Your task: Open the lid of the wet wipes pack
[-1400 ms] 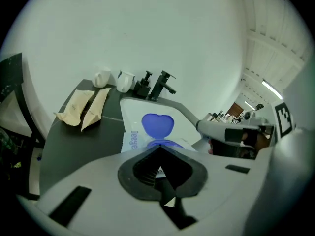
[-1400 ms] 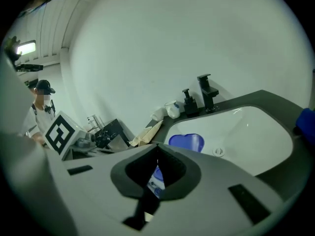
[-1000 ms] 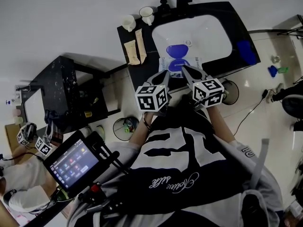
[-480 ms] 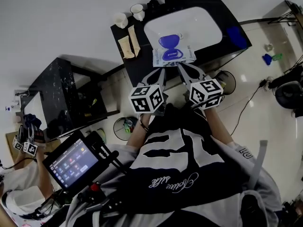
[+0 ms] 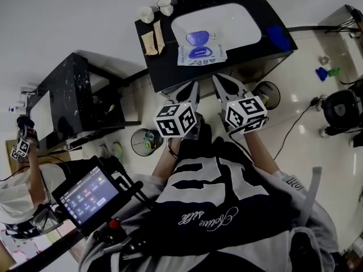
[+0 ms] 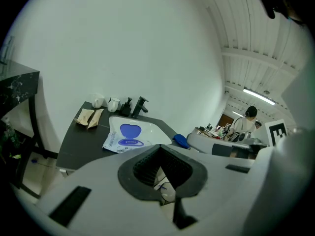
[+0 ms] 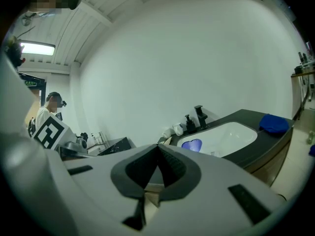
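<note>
The left gripper (image 5: 194, 86), jaws closed on nothing, hangs short of the black vanity counter (image 5: 164, 67); the white wet wipes pack (image 5: 201, 54), its blue oval lid (image 5: 197, 37) flipped up, lies at the near edge of the white basin (image 5: 238, 27); the right gripper (image 5: 217, 80) is likewise closed and empty.

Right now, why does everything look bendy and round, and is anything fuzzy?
Head view: the fisheye lens bends the counter edges; the wet wipes pack looks sharp. Left gripper view: dark round corners, a bright ceiling light far right. Right gripper view: same curving, dim corners.
</note>
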Demonstrator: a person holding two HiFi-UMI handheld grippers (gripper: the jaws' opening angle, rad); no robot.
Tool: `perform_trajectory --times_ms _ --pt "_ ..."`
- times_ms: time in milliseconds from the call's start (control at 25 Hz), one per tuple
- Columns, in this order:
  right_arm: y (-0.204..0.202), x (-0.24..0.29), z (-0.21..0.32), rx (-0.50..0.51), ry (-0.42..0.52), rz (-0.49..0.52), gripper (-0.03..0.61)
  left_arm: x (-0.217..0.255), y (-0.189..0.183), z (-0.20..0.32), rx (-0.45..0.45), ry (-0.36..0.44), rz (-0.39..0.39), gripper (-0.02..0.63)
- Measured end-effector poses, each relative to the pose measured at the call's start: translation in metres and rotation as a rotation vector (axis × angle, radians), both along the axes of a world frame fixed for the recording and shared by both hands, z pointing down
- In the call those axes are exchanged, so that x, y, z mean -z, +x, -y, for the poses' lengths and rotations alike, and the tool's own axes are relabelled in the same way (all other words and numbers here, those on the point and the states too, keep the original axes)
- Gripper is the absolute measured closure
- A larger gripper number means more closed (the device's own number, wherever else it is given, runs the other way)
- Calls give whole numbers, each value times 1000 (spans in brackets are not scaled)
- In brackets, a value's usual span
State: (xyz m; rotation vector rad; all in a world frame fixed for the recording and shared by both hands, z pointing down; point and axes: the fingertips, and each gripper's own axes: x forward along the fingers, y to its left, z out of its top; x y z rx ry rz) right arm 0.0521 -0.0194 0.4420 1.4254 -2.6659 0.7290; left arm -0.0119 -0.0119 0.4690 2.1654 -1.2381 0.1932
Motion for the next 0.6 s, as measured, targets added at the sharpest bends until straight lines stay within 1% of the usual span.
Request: perform_trajectory --times_ms 280,400,600 --pt "13 16 -60 28 16 15 580 9 19 -70 18 -7 -6 615" --pt "11 14 -68 43 18 17 580 9 18 -80 31 -10 -1 615" --pt "8 13 -76 57 31 19 580 8 15 -81 47 -1 6 615"
